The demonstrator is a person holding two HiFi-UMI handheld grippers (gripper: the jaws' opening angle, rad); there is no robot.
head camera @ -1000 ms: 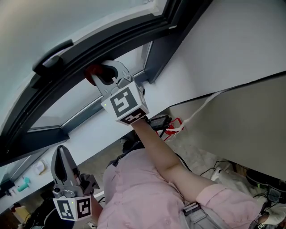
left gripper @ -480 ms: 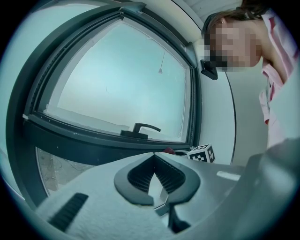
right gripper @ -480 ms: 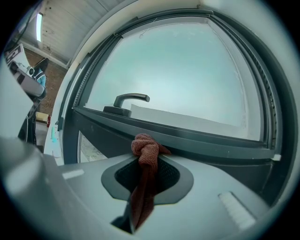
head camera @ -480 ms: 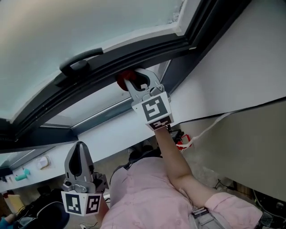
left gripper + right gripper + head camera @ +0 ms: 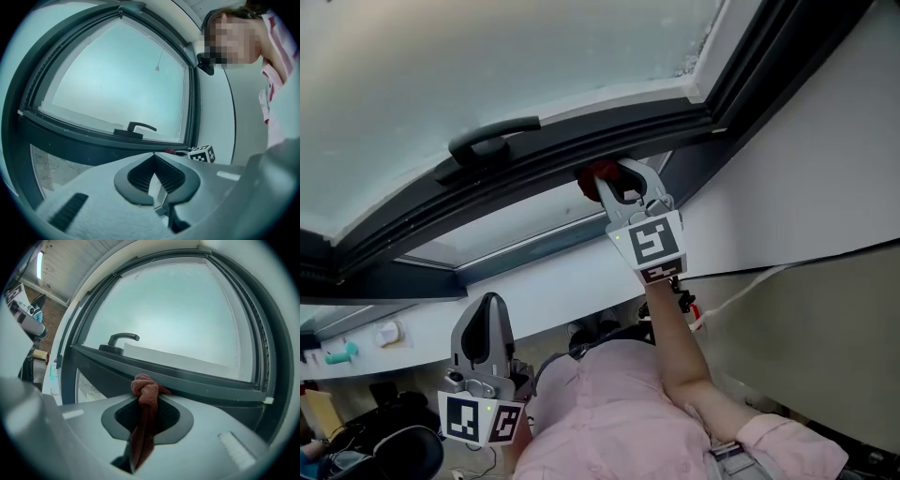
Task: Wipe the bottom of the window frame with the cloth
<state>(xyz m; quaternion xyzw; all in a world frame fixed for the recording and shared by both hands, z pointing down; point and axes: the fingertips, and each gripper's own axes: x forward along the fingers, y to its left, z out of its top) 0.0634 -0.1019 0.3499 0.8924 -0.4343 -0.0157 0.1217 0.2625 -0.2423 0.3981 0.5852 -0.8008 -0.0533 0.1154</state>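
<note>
My right gripper (image 5: 609,178) is shut on a red-brown cloth (image 5: 145,391), whose bunched end (image 5: 598,174) presses against the dark bottom rail of the open window frame (image 5: 544,164). In the right gripper view the cloth hangs down between the jaws, its knot touching the frame rail (image 5: 197,380). The black window handle (image 5: 492,139) sits to the left of the cloth. My left gripper (image 5: 490,309) is held low, well below the window, jaws shut with nothing between them (image 5: 153,161).
The frosted glass pane (image 5: 487,66) fills the upper view. A white sill and wall (image 5: 769,178) run under the frame. A white cable (image 5: 741,286) and a red-black plug (image 5: 686,306) lie on the wall at the right. A person's sleeve and shirt (image 5: 619,412) fill the bottom.
My right gripper with the cloth has slid rightward along the bottom rail toward the frame's right corner. The left gripper stayed low, shifting slightly with the head view.
</note>
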